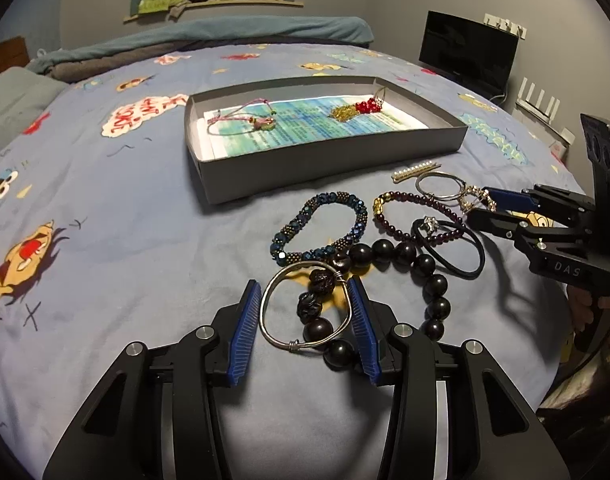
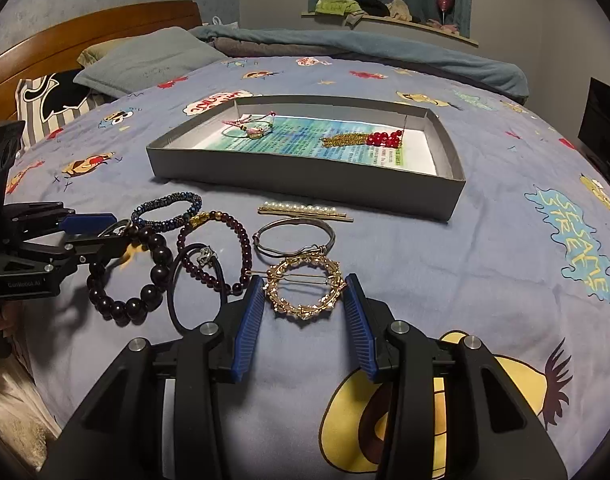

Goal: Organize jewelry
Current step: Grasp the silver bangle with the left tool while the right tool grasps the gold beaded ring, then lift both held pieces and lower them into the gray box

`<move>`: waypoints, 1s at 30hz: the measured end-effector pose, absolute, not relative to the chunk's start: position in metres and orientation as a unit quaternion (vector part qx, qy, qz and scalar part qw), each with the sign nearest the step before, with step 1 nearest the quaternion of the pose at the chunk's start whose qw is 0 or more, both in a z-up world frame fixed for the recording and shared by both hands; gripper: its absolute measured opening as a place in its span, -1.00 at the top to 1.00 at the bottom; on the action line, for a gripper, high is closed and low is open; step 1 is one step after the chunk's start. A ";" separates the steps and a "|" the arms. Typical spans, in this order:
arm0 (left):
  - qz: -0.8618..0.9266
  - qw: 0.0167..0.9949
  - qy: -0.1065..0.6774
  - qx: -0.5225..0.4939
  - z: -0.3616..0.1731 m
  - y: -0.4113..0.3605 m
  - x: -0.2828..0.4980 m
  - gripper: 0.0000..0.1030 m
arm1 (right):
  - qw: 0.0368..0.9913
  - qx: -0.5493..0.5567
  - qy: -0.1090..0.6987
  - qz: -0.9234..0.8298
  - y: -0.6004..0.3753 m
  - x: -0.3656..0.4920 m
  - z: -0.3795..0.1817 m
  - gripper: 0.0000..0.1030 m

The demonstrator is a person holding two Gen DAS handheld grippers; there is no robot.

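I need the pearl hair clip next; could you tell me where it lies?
In the right wrist view, the pearl hair clip lies on the bedspread just in front of the grey box, with the silver bangle immediately on its near side.

Your left gripper hides part of the black bead bracelet, and the silver bangle crosses over a few of its beads. Whether the pads press that bangle, you cannot tell from either view. In the right wrist view, the left gripper covers most of that bangle. The print on the paper lining the grey tray is too small to read. The bed's near edge is cut off by both frames, and the hands holding the grippers are barely visible.
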State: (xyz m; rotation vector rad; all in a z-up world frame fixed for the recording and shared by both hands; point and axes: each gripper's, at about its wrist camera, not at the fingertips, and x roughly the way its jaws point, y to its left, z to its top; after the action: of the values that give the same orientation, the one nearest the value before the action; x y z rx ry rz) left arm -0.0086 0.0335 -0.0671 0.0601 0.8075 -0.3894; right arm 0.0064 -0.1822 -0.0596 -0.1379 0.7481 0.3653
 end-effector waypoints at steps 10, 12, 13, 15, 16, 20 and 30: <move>-0.170 0.916 0.361 0.045 -0.046 0.037 -0.015 0.11 | 0.923 -0.053 0.342 0.166 -0.185 0.001 -0.047 0.21; -0.170 0.918 0.355 0.045 -0.039 0.037 -0.015 0.11 | 0.926 -0.047 0.337 0.165 -0.187 0.000 -0.043 0.21; -0.169 0.920 0.351 0.047 -0.035 0.037 -0.015 0.11 | 0.926 -0.046 0.336 0.163 -0.188 0.000 -0.041 0.21; -0.171 0.920 0.349 0.052 -0.029 0.035 -0.014 0.11 | 0.928 -0.045 0.333 0.159 -0.191 0.000 -0.036 0.21; -0.172 0.920 0.348 0.054 -0.026 0.035 -0.013 0.11 | 0.930 -0.046 0.329 0.155 -0.192 0.000 -0.032 0.21; -0.173 0.923 0.339 0.062 -0.011 0.030 -0.004 0.11 | 0.938 -0.040 0.310 0.147 -0.194 0.005 -0.013 0.21; -0.145 0.934 0.319 0.065 0.021 0.022 0.047 0.11 | 0.962 -0.006 0.249 0.113 -0.200 0.056 0.034 0.21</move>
State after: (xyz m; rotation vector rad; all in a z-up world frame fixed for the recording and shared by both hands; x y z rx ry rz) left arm 0.0470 0.0222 0.0209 0.1335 0.6525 -0.2969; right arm 0.0562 -0.2002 0.0343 -0.0127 0.5050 0.2289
